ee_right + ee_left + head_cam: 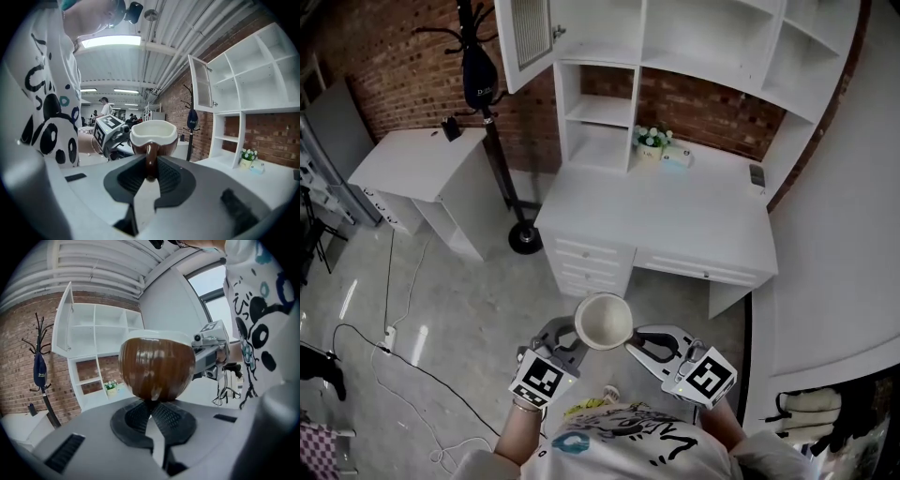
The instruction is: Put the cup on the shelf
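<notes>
Item: brown glazed ceramic cup (603, 321), white inside, hanging upright between my two sets of fingers. My right gripper (150, 174) is clamping its handle, jaws narrow. My left gripper (152, 405) is pinching its foot, jaws nearly together. White wooden shelf unit (600, 117) is standing well beyond my fingertips.

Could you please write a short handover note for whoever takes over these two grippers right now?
Grippers: the left tongs are closed low on the brown ceramic cup with a white inside; the right tongs are closed on its handle.
Cup: upright and apparently empty, held in the air over the floor, short of the white desk.
Done: cup is picked up.
Left: carry it to the white shelf unit above the desk, set it on a shelf, release both.
</notes>
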The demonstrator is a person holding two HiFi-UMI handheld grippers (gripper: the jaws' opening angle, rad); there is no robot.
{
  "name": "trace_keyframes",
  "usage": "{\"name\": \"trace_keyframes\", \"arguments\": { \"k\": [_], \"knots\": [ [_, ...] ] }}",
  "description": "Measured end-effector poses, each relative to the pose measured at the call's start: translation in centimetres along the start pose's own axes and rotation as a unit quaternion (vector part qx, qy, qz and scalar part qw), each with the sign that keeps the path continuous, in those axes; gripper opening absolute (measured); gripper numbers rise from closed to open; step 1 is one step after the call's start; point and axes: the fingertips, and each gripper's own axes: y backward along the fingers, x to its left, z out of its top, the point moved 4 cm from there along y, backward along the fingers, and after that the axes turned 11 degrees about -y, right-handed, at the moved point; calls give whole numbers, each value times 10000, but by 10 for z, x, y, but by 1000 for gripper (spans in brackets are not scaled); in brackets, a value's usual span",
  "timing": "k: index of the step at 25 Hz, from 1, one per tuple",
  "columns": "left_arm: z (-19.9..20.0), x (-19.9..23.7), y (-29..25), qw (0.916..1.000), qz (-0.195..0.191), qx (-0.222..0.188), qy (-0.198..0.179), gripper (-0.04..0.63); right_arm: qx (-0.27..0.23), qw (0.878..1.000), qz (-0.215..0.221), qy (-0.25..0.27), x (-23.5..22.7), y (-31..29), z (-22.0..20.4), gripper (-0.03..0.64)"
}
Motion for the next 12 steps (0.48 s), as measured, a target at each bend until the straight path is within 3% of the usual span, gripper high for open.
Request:
{"name": "trace_keyframes", "arguments": {
  "k": [12],
  "knots": [
    [-20, 91, -45, 9998, -187, -74, -41, 15, -177, 9997, -9, -142, -76, -67, 31, 60]
  ]
}}
